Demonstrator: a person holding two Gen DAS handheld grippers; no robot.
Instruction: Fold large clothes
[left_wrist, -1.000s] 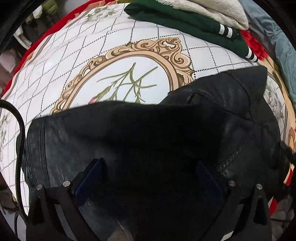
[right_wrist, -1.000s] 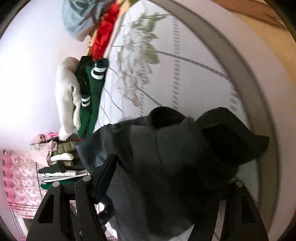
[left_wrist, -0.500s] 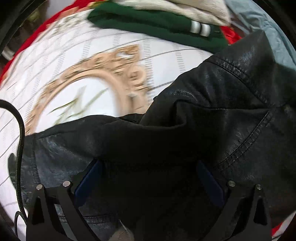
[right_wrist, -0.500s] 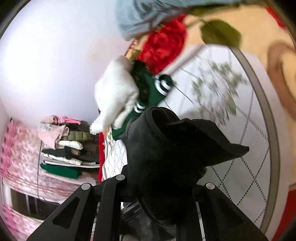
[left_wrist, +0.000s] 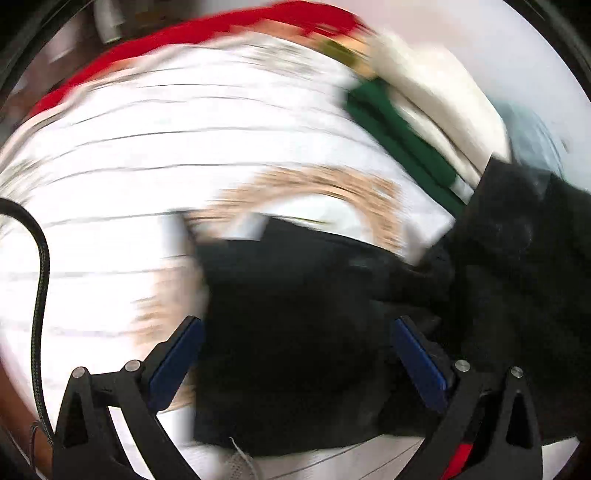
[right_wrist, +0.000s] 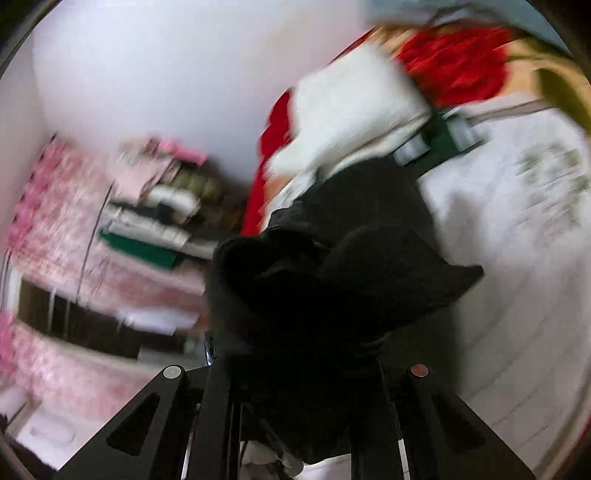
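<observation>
A black leather jacket lies on the white quilted bedspread in the left wrist view, which is motion-blurred. My left gripper is open, its blue pads wide apart on either side of the jacket fabric. In the right wrist view my right gripper is shut on a bunched part of the black jacket, held up above the bed.
A folded stack of a green garment under a cream one lies at the bed's far side, beside a light blue garment. A shelf of folded clothes and pink curtain stand beyond the bed. A black cable hangs at the left.
Both views swing fast and blur. The right gripper keeps hold of the jacket, lifting and carrying it. The left gripper stays open; more of the bedspread shows left of the jacket.
</observation>
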